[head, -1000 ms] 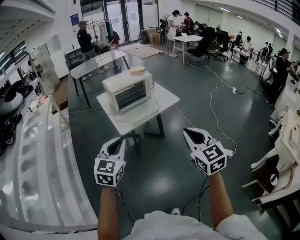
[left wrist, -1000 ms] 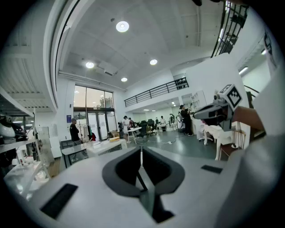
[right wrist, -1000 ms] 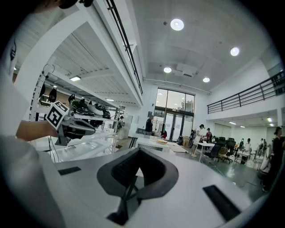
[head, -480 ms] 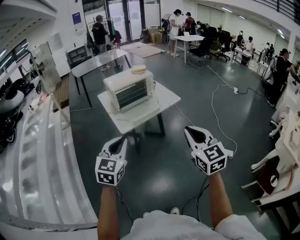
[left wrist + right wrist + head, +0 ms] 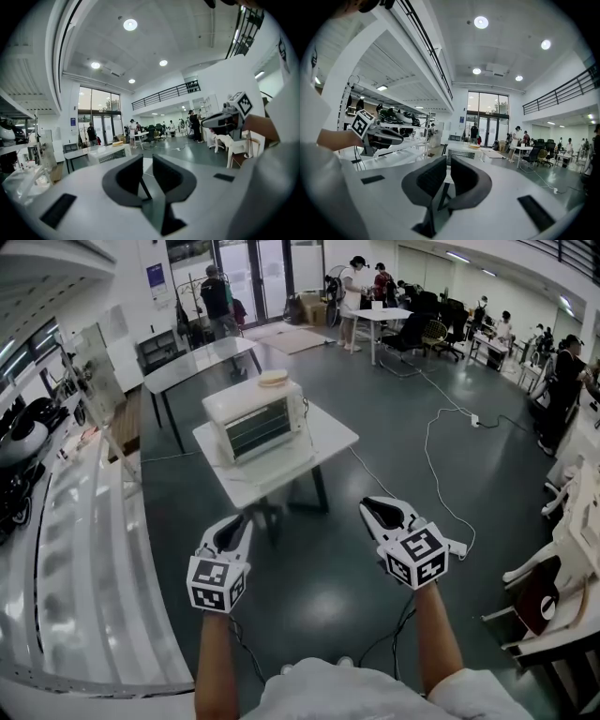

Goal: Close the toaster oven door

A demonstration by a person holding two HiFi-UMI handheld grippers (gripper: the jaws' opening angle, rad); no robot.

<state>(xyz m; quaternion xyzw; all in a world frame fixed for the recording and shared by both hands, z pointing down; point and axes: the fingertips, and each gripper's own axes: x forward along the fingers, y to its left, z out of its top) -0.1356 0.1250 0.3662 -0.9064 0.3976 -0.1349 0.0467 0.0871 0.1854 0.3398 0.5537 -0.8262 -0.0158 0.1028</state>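
**A:** Grey workshop floor all round. The toaster oven (image 5: 258, 418) sits on a white table (image 5: 328, 442), upper middle of the head view, well ahead of both grippers.

**B:** The left gripper (image 5: 241, 519) has just been opening to a crack, nothing between its jaws. The right gripper (image 5: 368, 506) is clenched and empty. That door (image 5: 265, 427) is probably stiff, hinged glass. I'd nudge its top edge gently, since a light box may slide.

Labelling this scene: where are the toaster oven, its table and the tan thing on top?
toaster oven (image 5: 265, 427), head view, front door
table (image 5: 330, 435), head view, bare top
tan thing (image 5: 274, 378), head view, its middle
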